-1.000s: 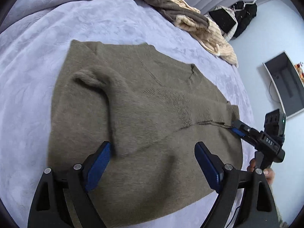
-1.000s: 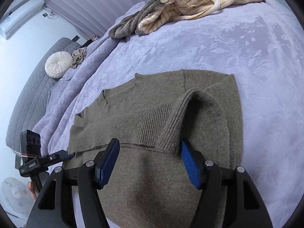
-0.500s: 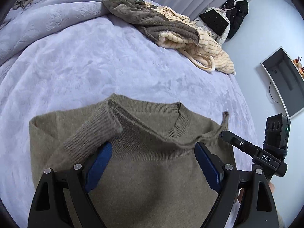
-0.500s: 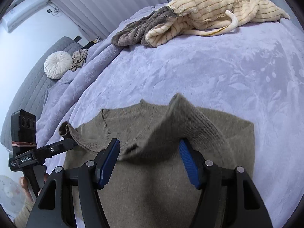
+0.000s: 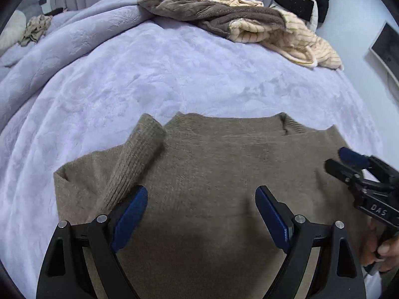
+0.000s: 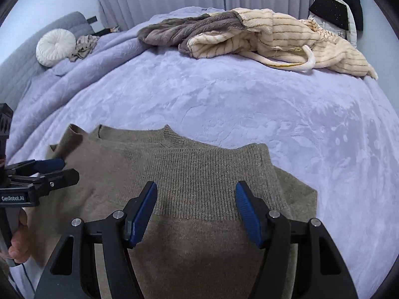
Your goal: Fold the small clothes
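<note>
The brown sweater (image 5: 224,174) lies half-folded on the bed (image 5: 149,74), both sleeves laid across its body, while the left gripper (image 5: 199,214) and right gripper (image 6: 195,211) hover over it, fingers open and empty, likely for the next fold.

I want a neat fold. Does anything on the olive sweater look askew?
Yes. On the olive sweater, the left sleeve cuff sticks out past the top edge at a slant in the left wrist view, instead of lying inside the outline.

Bed (image 6: 224,104) w/ lilac embossed cover.
Olive sweater (image 6: 199,179) near edge; brown+cream striped clothes heap (image 6: 249,37) far side; round white cushion (image 6: 56,47) at left.
</note>
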Demonstrator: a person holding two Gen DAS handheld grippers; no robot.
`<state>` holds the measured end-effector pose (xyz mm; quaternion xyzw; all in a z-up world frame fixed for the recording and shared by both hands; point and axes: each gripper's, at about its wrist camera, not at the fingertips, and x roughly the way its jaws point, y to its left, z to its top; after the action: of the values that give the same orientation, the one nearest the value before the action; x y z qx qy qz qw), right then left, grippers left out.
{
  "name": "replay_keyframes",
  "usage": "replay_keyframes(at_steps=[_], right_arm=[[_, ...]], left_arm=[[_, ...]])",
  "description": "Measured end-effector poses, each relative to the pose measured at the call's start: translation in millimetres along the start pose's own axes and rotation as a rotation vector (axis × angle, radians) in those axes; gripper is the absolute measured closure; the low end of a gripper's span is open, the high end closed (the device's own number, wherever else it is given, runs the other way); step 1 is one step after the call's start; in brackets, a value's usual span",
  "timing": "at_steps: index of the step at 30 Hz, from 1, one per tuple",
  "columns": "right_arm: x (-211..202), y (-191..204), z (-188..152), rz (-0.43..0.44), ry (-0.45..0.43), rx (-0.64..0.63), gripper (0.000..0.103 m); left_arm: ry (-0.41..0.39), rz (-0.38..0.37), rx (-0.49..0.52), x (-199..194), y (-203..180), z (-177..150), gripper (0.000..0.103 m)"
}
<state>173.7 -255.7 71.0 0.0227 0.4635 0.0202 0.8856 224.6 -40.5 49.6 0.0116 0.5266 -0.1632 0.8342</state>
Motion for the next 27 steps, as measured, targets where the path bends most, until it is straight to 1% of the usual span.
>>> replay_keyframes(at_steps=[1,3,4,5,7,9,11,13,15,17,18,19,20,22,25,27], right_arm=[[5,-2,0,-0.036,0.007,-0.003,0.034],[16,-13,-1,-0.081,0.038,0.018,0.034],[21,-20,-1,-0.075,0.052,0.036,0.035],[25,-29,-2,-0.044,0.062,0.068,0.035],[24,-38,-2,-0.013,0.061,0.107,0.035],[16,-38,-3,-0.024,0.052,0.124,0.035],[-1,-33,-8,-0.048,0.027,0.114,0.034],[-21,-23,-19,-0.025,-0.005,0.087,0.034],[-38,-10,-35,0.002,-0.018,0.058,0.033],[-49,2,-51,0.012,-0.017,0.031,0.033],[-54,8,-60,0.010,-0.006,0.012,0.033],[-57,13,-68,0.003,-0.003,-0.004,0.033],[-59,16,-74,-0.008,0.002,-0.014,0.033],[-60,17,-88,-0.019,0.020,-0.016,0.033],[-58,2,-108,-0.033,0.059,0.026,0.032],[-63,-10,-117,-0.008,0.046,0.053,0.032]], left_arm=[[0.003,0.028,0.006,8,3,2,0.014],[0.008,0.039,-0.010,19,12,3,0.014],[0.014,0.025,-0.021,24,18,3,0.014],[0.013,0.011,-0.028,25,21,3,0.014],[0.006,-0.003,-0.043,21,23,4,0.014],[0.002,0.000,-0.053,10,23,2,0.014],[-0.020,-0.004,-0.056,-10,21,-9,0.014],[-0.028,-0.016,-0.051,-26,17,-26,0.014],[-0.021,-0.020,-0.039,-37,10,-48,0.014],[-0.020,0.005,-0.017,-45,1,-69,0.014],[-0.023,0.029,-0.010,-47,-1,-78,0.014],[-0.025,0.040,-0.014,-51,-2,-86,0.014],[-0.020,0.034,-0.027,-52,0,-93,0.014],[-0.007,0.022,-0.054,-52,5,-104,0.014],[-0.005,0.047,-0.041,-54,8,-118,0.014],[0.001,0.052,-0.042,-58,8,-124,0.014]])
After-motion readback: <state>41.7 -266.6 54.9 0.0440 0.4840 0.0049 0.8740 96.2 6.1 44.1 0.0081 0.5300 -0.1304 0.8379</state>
